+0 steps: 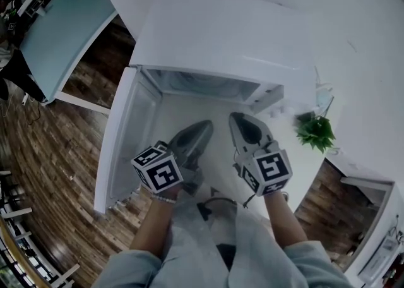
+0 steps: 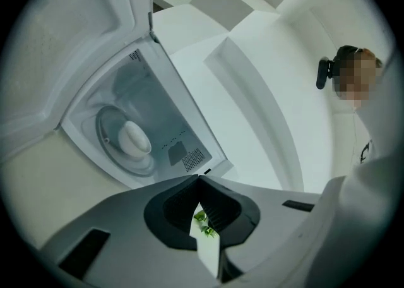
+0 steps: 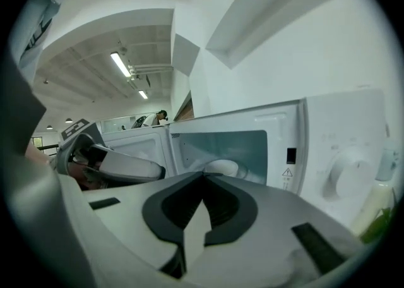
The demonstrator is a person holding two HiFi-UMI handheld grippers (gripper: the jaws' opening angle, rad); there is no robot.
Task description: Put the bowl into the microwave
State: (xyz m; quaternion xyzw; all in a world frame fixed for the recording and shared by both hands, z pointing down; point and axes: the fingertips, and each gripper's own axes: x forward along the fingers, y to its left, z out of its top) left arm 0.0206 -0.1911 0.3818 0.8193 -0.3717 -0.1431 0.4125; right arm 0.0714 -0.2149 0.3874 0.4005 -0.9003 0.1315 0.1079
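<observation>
**Microwave** (image 1: 214,47): white, on the white desk (image 1: 218,151), at 12 o'clock from both grippers in the head view. The cavity is open and faces the person.

**Door** (image 1: 126,141): swung fully out on its left hinge, at 9 o'clock from the left gripper.

**Bowl** (image 2: 134,138): white, inside the microwave cavity, resting on the glass turntable (image 2: 110,154) near its middle. In the right gripper view its rim (image 3: 221,168) shows just over the finger tips. Neither gripper touches it.

**Left gripper** (image 2: 199,179): held in front of the cavity, outside it, pointing toward 1 o'clock in the head view (image 1: 203,126). Its fingers (image 2: 170,211) are closed tip to tip with nothing between them.

**Right gripper** (image 3: 203,176): beside the left one, at its 3 o'clock in the head view (image 1: 238,118), also outside the cavity. Its fingers (image 3: 170,208) are closed tip to tip and hold nothing.

**Control dial** (image 3: 347,176): white, on the microwave's front panel at 3 o'clock from the cavity.

**Plant** (image 1: 315,132): green and leafy, on the desk at 3 o'clock from the right gripper, well apart from it.

**Floor** (image 1: 57,148): dark wood planks, at 9 o'clock from the door.

**Table** (image 1: 63,28): pale blue top, at 10 o'clock in the head view, far from the microwave.
</observation>
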